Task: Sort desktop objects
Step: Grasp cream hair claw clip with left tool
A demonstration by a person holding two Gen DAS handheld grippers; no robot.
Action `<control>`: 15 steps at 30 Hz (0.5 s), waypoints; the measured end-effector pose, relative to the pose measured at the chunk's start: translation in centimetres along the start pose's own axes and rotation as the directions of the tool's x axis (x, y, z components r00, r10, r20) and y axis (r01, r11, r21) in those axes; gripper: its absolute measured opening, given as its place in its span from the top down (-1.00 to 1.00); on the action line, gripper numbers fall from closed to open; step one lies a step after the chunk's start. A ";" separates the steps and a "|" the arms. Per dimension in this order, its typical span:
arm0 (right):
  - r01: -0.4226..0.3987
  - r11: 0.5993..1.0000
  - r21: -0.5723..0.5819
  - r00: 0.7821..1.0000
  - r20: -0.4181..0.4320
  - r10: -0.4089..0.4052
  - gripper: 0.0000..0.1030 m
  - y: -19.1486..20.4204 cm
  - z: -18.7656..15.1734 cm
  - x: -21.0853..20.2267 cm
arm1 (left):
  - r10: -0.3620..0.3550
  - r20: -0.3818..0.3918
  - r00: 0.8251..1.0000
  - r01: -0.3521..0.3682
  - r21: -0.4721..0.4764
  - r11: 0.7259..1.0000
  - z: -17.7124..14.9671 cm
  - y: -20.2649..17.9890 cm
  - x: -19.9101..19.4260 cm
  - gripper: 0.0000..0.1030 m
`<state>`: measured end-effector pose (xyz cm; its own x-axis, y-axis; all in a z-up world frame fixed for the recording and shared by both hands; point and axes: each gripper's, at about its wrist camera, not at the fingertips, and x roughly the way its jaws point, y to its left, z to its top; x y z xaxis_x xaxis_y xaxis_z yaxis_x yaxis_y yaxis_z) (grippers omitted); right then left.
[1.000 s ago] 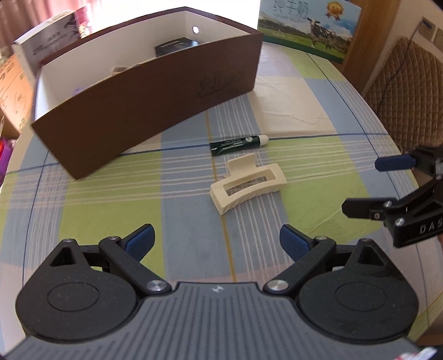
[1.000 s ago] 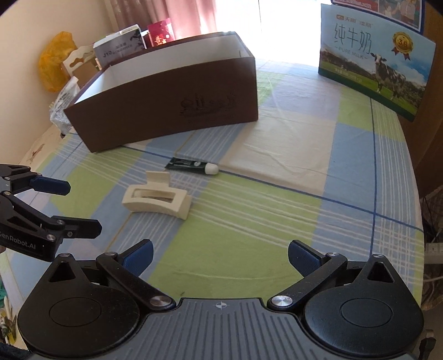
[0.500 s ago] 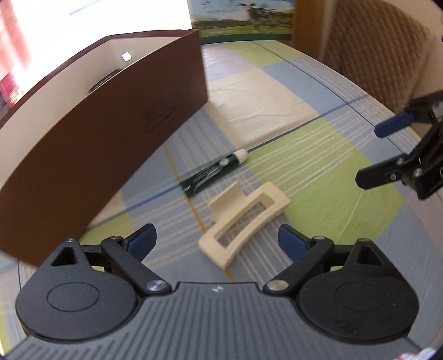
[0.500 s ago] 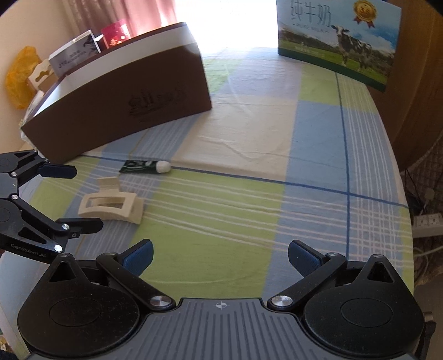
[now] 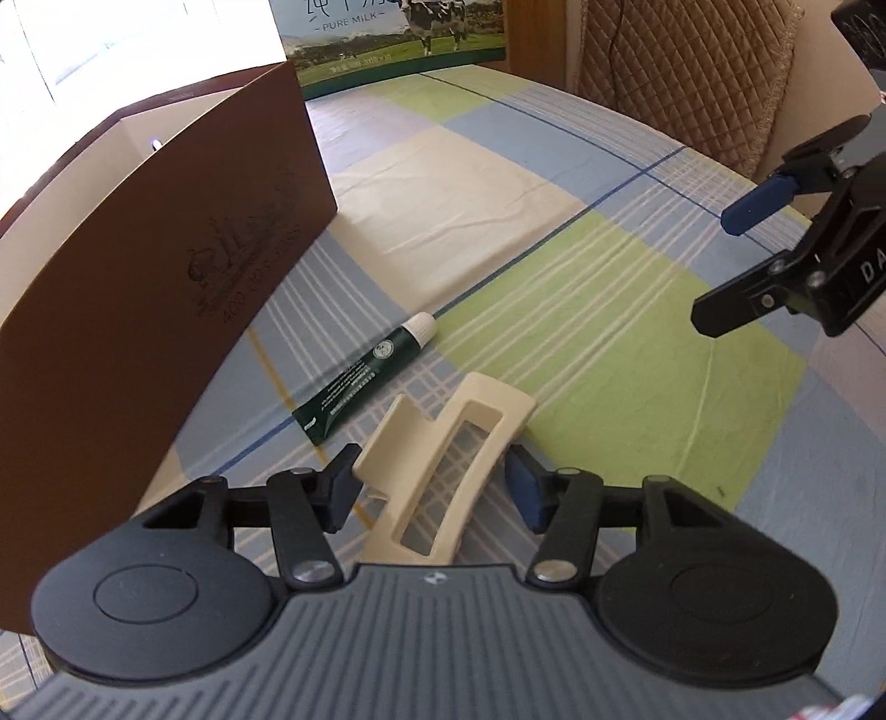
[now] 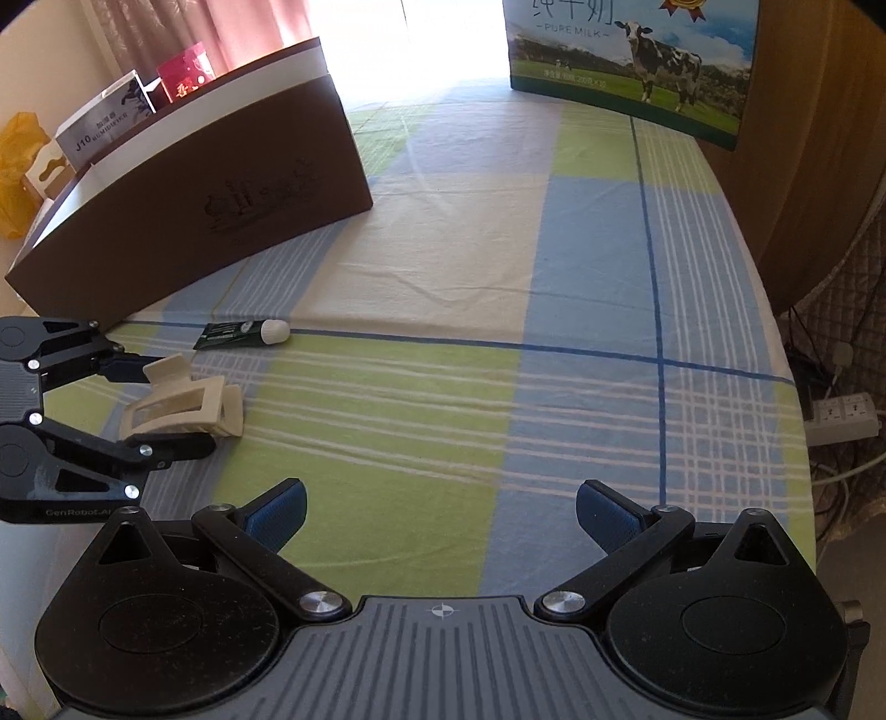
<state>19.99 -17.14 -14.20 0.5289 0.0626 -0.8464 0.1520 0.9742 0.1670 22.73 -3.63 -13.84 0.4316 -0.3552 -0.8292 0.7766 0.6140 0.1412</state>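
A cream hair claw clip (image 5: 487, 400) (image 6: 221, 407) lies on the checked tablecloth. My left gripper (image 5: 432, 493) (image 6: 166, 407) has its blue pads pressed against both sides of the clip, which still rests on the cloth. Just beyond it lies a dark green tube with a white cap (image 5: 365, 382) (image 6: 238, 332). A large brown box (image 5: 166, 277) (image 6: 221, 210) with a white inside stands to the left behind them. My right gripper (image 6: 440, 512) (image 5: 720, 268) hovers open at the right, with nothing between its fingers.
A milk carton printed with cows (image 6: 631, 72) (image 5: 398, 39) stands at the far table edge. A quilted chair back (image 5: 681, 83) is beyond the right edge. A power strip (image 6: 841, 415) lies on the floor. Small boxes (image 6: 105, 127) sit behind the brown box.
My left gripper moved forward and down over the clip and its fingers closed in on it. The right gripper shifted right and stayed open.
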 end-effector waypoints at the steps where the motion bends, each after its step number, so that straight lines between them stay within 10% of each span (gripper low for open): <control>1: -0.003 1.000 -0.005 1.000 -0.002 0.003 -0.96 0.1 0.1 0.1 | 0.009 -0.002 1.000 -0.009 -0.010 1.000 -0.2 0.0 -0.1 0.00; 8: -0.051 0.991 -0.128 0.999 -0.001 0.051 -0.96 2.3 1.1 1.3 | 0.097 -0.054 0.994 -0.106 -0.200 0.974 -2.5 2.2 -1.9 0.00; 15: -0.131 0.942 -0.310 0.990 0.015 0.143 -0.95 6.0 3.1 3.9 | 0.173 -0.178 0.969 -0.237 -0.460 0.856 -5.4 7.3 -3.3 0.01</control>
<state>25.54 -11.70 -14.97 0.5580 0.1978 -0.8059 -0.1850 0.9764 0.1116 24.50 5.81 -12.93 0.4708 -0.1123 -0.8751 0.3509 0.9339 0.0689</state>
